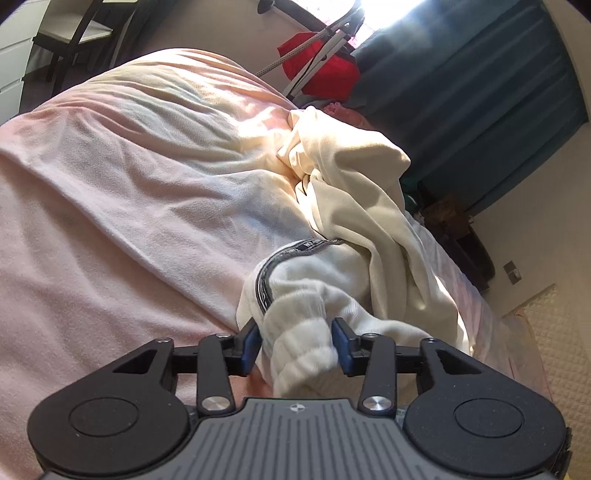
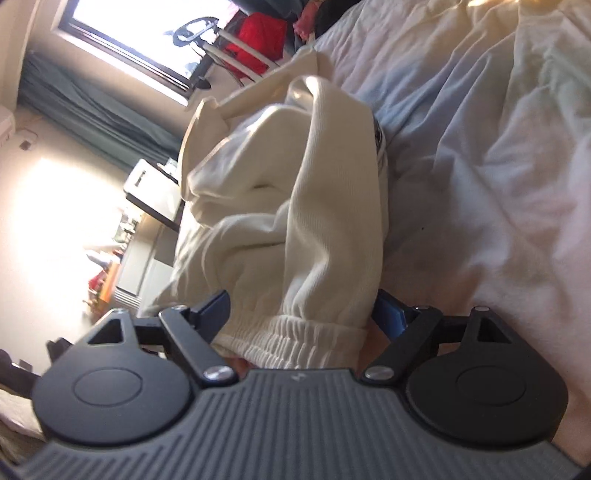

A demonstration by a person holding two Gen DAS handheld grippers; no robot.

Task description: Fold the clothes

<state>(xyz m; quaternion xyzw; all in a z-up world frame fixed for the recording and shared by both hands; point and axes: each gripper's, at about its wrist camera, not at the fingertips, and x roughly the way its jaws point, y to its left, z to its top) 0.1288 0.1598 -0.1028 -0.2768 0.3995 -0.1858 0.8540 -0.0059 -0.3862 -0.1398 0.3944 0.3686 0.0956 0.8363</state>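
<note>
Because the cream garment [image 1: 354, 206] lay bunched along the bed's [image 1: 129, 184] edge, both claws worked its near end rather than the middle. The left claw [image 1: 298, 345] stood half open around a ribbed cuff [image 1: 303, 347]; whether the pads pinched or only flanked the cloth could not be told, though the gap looked about filled. The right claw [image 2: 301, 319] stood wide, its jaws either side of the elastic waistband [image 2: 291, 341], not pressing. Ahead of both claws the garment ran in loose ridges toward the window [image 2: 147, 33]. Judgement: this was a re-grip, hem ends being taken so the piece could be drawn flat on the pink sheet before any fold.
</note>
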